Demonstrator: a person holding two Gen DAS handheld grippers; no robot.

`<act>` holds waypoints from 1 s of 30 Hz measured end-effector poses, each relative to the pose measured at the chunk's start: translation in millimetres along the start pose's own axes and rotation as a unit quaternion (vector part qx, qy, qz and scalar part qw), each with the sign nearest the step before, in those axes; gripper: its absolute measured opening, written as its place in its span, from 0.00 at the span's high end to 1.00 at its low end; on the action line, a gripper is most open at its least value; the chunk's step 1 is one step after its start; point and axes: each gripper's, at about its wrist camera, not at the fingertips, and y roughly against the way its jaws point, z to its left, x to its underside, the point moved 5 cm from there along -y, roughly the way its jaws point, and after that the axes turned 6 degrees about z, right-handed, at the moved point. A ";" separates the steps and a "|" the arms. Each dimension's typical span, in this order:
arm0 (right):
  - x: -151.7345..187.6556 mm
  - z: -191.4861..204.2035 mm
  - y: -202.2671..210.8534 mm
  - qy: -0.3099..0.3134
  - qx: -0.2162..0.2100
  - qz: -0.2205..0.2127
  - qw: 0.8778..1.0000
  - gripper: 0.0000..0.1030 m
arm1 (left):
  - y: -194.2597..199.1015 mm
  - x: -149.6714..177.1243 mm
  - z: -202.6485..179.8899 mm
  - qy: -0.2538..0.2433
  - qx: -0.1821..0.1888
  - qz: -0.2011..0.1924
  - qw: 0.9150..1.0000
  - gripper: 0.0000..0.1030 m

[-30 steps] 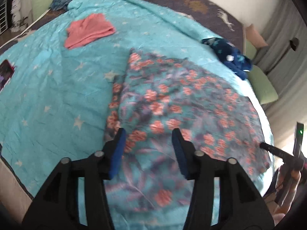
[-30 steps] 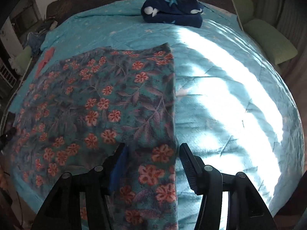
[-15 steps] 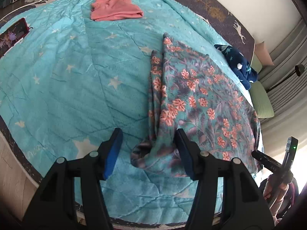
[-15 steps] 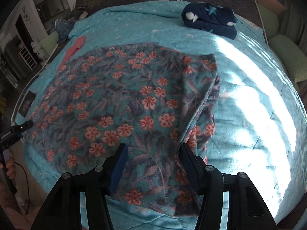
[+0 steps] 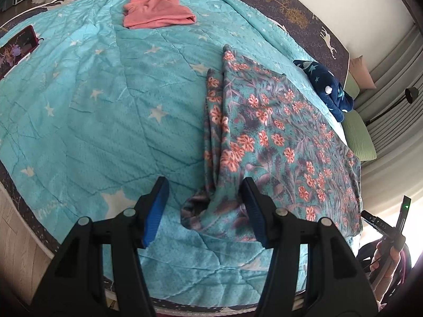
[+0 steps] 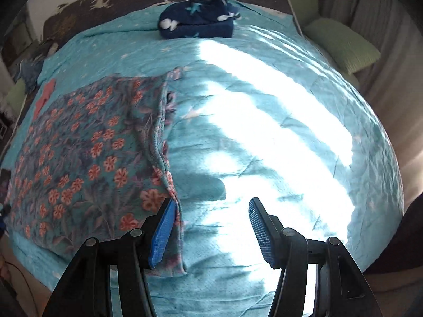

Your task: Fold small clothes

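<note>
While both grippers are standing spread and empty, the scene is reading as follows:

Floral cloth (image 5: 277, 142): lying flat on the turquoise star quilt (image 5: 105, 111), where a second ago it was filling both views under the pads; it is now lying folded lengthwise, with doubled edges bunching along its left side in the left wrist view.

Left gripper (image 5: 203, 206): hovering over the cloth's near left corner, jaws apart, nothing pinched; the crumpled corner is showing between the pads without touching them.

Right gripper (image 6: 211, 222): having shifted sideways since half a second ago, it is now hanging mostly over bare sunlit quilt, jaws apart; the cloth's right edge (image 6: 169, 158) is lying just beside its left pad.

Pink garment (image 5: 158, 12): lying folded, well apart, toward the far side.

Navy star garment (image 6: 197, 18): sitting folded near the headboard end.
</note>
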 end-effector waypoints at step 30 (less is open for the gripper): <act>-202.9 39.3 -66.2 -0.042 -0.172 -0.033 0.984 0.97 | -3.8 -7.5 0.9 0.010 0.010 0.027 1.000 0.43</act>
